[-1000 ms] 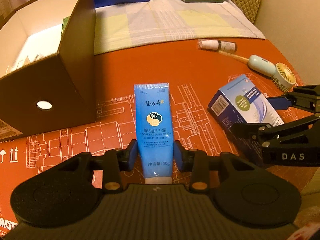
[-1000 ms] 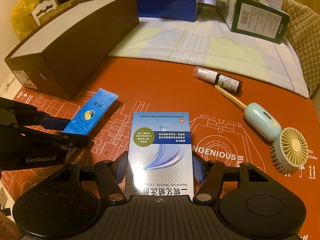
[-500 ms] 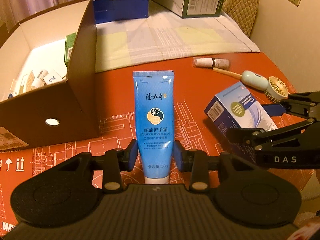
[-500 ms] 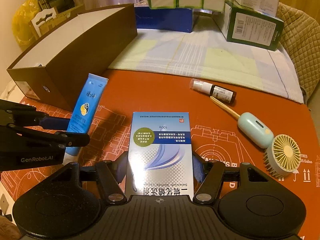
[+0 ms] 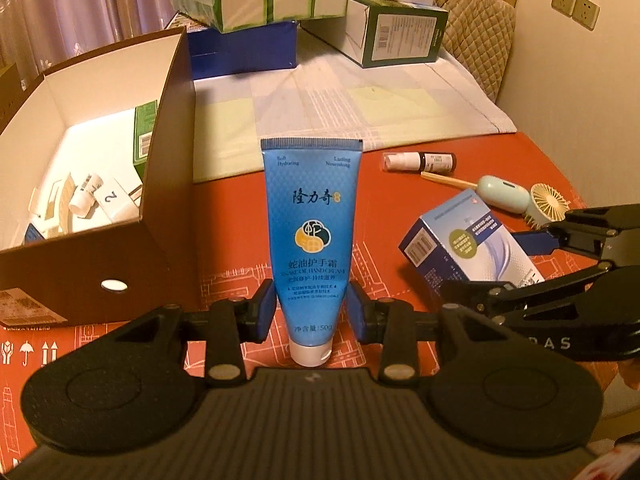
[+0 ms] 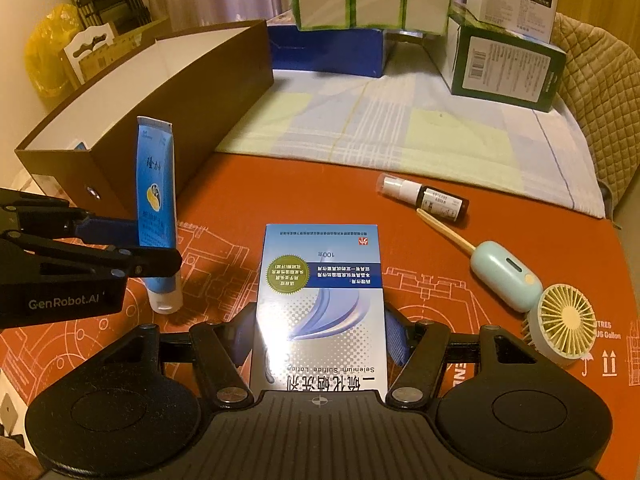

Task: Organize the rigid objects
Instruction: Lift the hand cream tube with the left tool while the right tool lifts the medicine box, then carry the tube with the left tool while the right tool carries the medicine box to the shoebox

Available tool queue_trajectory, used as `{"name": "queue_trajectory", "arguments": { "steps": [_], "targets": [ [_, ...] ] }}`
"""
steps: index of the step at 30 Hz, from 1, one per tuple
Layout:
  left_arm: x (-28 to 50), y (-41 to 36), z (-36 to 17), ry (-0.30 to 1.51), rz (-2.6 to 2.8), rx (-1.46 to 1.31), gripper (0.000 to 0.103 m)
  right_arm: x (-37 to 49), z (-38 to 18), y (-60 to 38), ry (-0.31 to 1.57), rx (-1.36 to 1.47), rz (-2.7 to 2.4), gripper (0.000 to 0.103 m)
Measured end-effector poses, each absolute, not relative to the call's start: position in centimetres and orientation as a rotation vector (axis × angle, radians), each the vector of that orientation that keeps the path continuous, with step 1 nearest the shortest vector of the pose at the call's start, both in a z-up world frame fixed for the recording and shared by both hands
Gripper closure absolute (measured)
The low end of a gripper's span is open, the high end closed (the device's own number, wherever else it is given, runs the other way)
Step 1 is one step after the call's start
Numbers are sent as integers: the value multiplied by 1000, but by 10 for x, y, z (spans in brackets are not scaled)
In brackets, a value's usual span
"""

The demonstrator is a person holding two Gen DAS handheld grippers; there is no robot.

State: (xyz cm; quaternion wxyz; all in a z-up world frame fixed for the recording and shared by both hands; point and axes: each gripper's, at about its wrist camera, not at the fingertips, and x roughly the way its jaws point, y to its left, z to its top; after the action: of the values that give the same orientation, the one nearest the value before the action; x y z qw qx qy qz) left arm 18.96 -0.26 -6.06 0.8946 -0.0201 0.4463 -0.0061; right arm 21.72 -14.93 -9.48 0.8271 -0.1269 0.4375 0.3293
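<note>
Since a second ago we have lifted the blue hand-cream tube point(image 5: 313, 236) off the red tabletop point(image 5: 400, 200) to stand cap-down at frame centre, the left gripper point(image 5: 312, 312) jaws pinching its lower body beside the brown cardboard box point(image 5: 92, 256) at left. Our right gripper point(image 6: 320, 340) jaws clamp the blue-and-white carton point(image 6: 322, 304) low at centre. We judge the tube light and squashy, best held near the cap, and the carton light, stiff and crushable, best held across its sides.
</note>
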Motion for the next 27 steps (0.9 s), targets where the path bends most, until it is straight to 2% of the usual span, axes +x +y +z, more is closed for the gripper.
{"name": "queue_trajectory", "arguments": {
  "steps": [27],
  "targets": [
    [200, 2, -32, 833, -32, -41, 70, 229, -70, -141, 859, -245, 691, 42]
  ]
}}
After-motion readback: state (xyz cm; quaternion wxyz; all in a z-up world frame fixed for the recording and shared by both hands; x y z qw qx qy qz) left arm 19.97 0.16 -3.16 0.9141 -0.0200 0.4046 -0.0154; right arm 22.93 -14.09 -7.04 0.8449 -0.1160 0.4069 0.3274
